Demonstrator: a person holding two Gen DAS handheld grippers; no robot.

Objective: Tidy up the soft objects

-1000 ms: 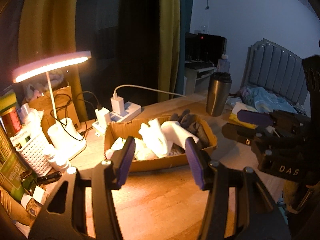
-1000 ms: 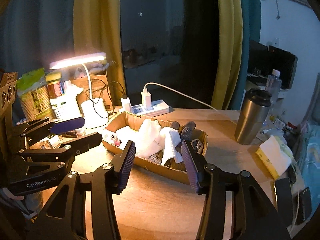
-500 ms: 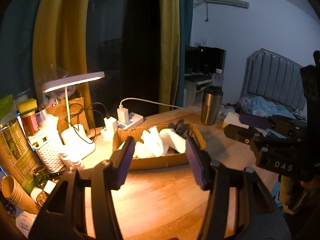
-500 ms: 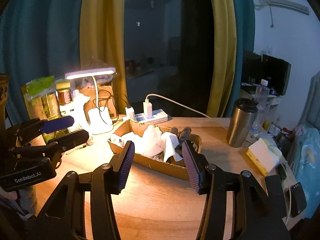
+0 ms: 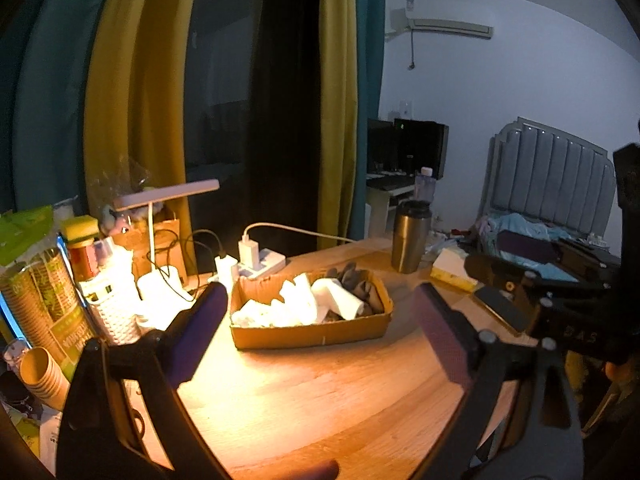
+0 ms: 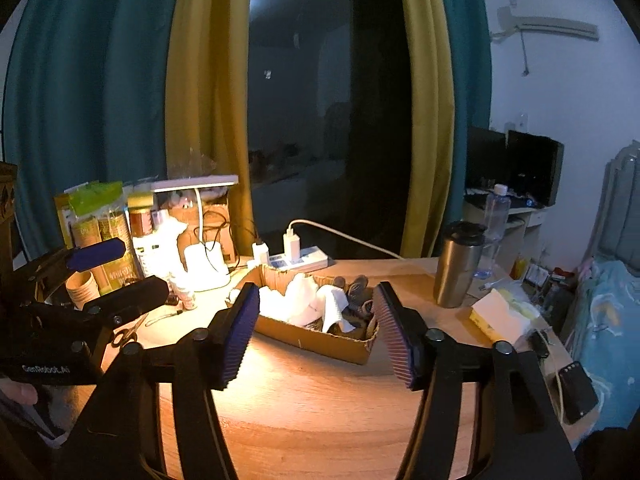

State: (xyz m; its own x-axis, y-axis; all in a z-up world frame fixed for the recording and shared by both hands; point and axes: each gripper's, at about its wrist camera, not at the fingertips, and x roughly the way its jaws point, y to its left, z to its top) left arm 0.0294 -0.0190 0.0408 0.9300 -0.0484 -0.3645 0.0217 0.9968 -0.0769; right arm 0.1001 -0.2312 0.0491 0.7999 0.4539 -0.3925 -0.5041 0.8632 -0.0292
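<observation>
Left gripper (image 5: 316, 344) now wider apart, empty; right gripper (image 6: 316, 336) open, empty. Both withdrawn from cardboard box (image 5: 312, 334) mid-frame on desk (image 5: 320, 400). Soft cloths (image 5: 304, 308) boxed; task apparently finished.

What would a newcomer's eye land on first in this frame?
The lit cardboard box mid-table, heaped with white cloths and grey gloves, under the desk lamp at the left. Both grippers, left gripper and right gripper, hang open and empty before it.
</observation>
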